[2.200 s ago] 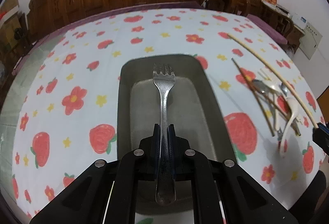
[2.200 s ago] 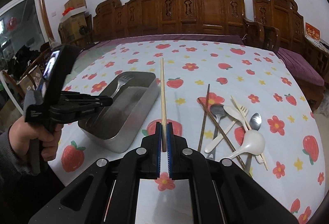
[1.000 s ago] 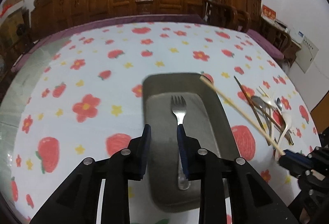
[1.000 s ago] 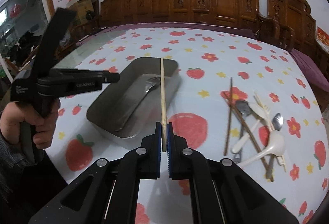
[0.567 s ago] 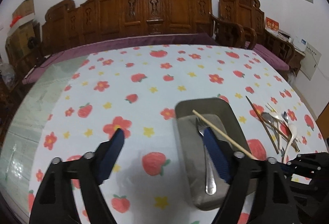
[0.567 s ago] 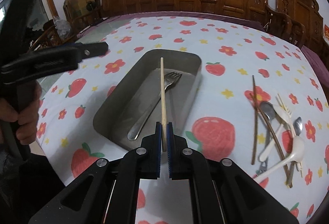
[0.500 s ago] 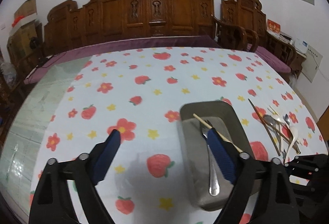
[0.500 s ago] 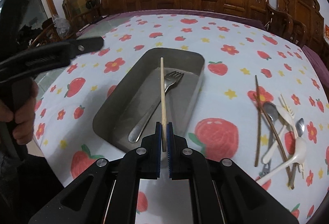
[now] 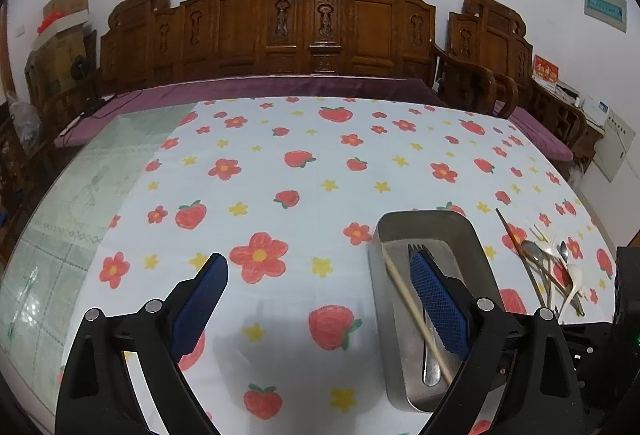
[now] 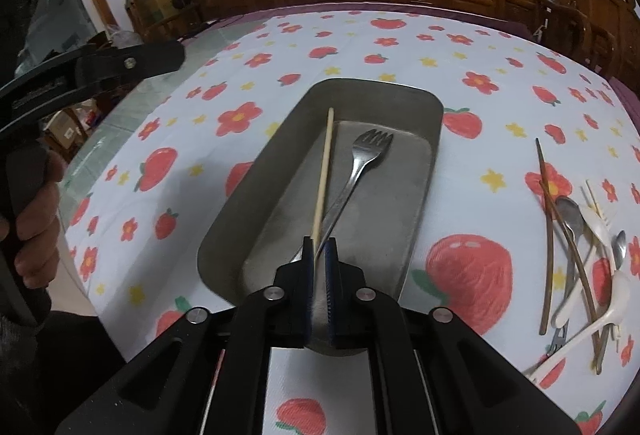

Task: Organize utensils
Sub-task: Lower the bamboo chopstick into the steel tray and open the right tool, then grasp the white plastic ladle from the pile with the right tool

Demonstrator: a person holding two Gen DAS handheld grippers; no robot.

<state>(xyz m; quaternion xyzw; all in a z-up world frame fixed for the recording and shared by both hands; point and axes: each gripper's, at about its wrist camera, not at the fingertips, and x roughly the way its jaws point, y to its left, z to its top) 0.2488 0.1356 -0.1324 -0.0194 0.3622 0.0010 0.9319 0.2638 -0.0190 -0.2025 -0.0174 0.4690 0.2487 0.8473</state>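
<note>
A metal fork (image 10: 360, 163) lies in the steel tray (image 10: 400, 87) on the strawberry tablecloth. A pale wooden chopstick (image 10: 323, 175) slants into the tray beside the fork, its near end between the pads of my right gripper (image 10: 319, 243). Those jaws are opening: a gap shows, and the stick leans only on the left pad. My left gripper (image 9: 316, 263) hovers left of the tray (image 9: 424, 219), its jaws wide and still opening, with nothing between them. The fork (image 9: 430, 371) and chopstick (image 9: 404, 291) show behind its right finger.
A pile of loose utensils (image 10: 580, 235) lies right of the tray: dark chopsticks, metal spoons, a white spoon and a plastic fork. A hand (image 10: 32, 219) holds the left gripper at the table's left edge. Carved wooden chairs (image 9: 312, 27) line the far side.
My left gripper let the fork go into the tray, opened wide and drew back to the left. My right gripper carried the chopstick down into the tray and its jaws have parted.
</note>
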